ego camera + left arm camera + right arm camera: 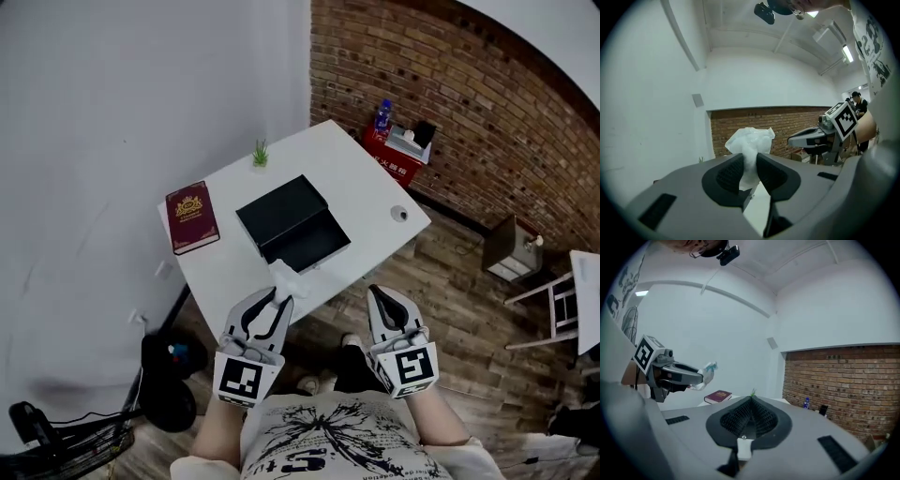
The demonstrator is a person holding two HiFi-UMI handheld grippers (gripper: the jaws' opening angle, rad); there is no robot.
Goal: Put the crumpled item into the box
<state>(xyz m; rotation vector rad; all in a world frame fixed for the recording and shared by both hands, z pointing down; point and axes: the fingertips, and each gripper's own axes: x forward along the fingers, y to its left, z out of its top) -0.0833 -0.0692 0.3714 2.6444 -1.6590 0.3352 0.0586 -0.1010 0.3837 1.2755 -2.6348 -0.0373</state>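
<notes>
A white crumpled tissue (284,278) sticks out from between the tips of my left gripper (281,295), which is shut on it near the table's front edge. In the left gripper view the crumpled tissue (749,149) is pinched between the two dark pads. An open black box (292,224) lies on the white table (370,183), just beyond the tissue. My right gripper (377,293) hovers off the table's near edge, jaws together with nothing between them. From the right gripper view the left gripper (698,376) shows with the tissue (707,371) at its tip.
A dark red book (191,217) lies at the table's left end and a small green plant (260,153) stands at its far edge. A red crate with a blue bottle (382,116) sits by the brick wall. A grey stool (513,248) and a white chair (559,297) stand right.
</notes>
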